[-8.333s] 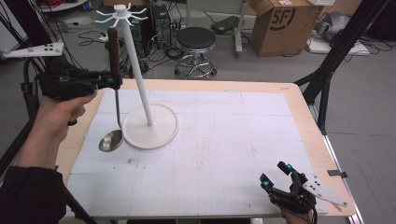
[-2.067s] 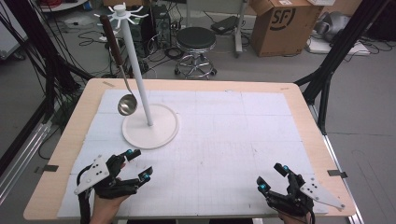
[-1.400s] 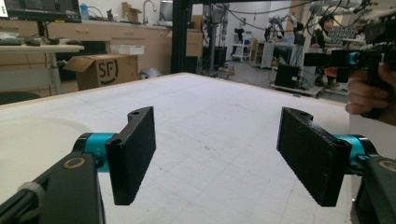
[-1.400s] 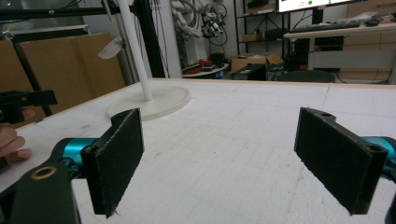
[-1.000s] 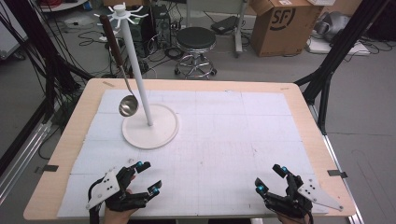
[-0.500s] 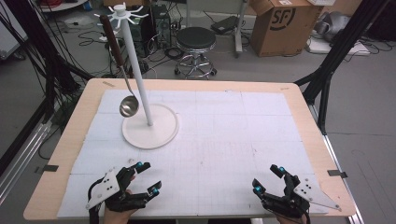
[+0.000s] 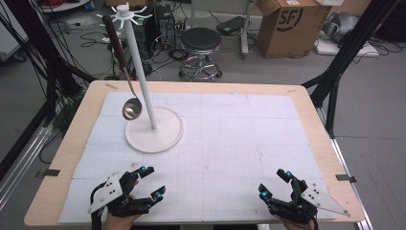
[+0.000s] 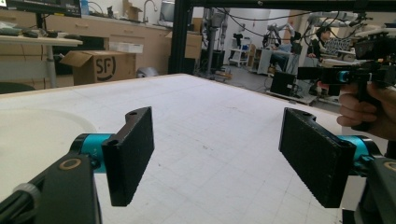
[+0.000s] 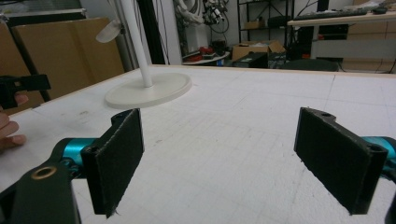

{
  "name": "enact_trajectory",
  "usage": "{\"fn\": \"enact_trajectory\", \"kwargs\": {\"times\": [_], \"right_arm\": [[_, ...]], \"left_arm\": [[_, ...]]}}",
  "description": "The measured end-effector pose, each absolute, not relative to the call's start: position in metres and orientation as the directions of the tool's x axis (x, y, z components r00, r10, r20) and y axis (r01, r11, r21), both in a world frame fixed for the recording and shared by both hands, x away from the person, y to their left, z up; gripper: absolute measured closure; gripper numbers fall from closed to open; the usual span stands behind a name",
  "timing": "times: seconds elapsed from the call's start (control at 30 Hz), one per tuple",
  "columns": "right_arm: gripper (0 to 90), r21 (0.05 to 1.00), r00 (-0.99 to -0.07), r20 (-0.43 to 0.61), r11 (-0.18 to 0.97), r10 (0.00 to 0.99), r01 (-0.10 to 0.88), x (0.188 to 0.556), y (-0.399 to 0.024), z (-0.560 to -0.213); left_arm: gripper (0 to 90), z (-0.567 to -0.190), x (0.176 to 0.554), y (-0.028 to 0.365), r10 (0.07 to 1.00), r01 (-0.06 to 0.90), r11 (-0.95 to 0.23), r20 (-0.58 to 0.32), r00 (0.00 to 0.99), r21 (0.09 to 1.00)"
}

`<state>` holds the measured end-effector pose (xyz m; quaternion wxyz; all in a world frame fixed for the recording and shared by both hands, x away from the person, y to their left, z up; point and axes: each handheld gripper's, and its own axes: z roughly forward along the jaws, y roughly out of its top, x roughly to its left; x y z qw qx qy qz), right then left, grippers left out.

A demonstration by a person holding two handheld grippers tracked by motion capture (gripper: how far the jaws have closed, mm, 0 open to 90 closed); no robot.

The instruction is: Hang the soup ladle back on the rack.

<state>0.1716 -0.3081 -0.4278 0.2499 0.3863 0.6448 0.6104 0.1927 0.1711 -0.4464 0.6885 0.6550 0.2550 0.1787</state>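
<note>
While both hands sit low at the near edge of the tabletop [image 7: 306,124], nothing is being held by either one. From the high view, the left claw [image 7: 147,183] is at the near left corner with its jaws spread wide, and the left claw's own view [image 8: 219,154] agrees: two black pads far apart with just the white gridded mat [image 7: 230,158] between them. Same deal with the right claw [image 7: 276,184] at the near right corner, jaws wide, and its own view [image 9: 219,158] looks straight across bare mat.

Well away from both, toward the far left of the tabletop, stands a white stand [image 7: 146,81] with a round base [image 7: 154,130] and a ring of hooks on top. A ladle [image 7: 122,67] hangs off one of those hooks, dark handle up, shiny bowl dangling just left of the pole and above the base, not touching it as far as I can tell. In the right claw's view the base [image 9: 149,91] and pole are ahead to the left
</note>
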Motion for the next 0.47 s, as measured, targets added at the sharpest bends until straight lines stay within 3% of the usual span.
{"fn": "enact_trajectory", "kwargs": {"times": [0.47], "right_arm": [[14.6,0.98,-0.583,0.154,-0.049,0.798,0.192,0.1737,-0.3083,-0.4293]], "left_arm": [[27.3,-0.4465,0.1935,0.171,0.582,0.089,0.079,-0.118,0.804,0.993]]}}
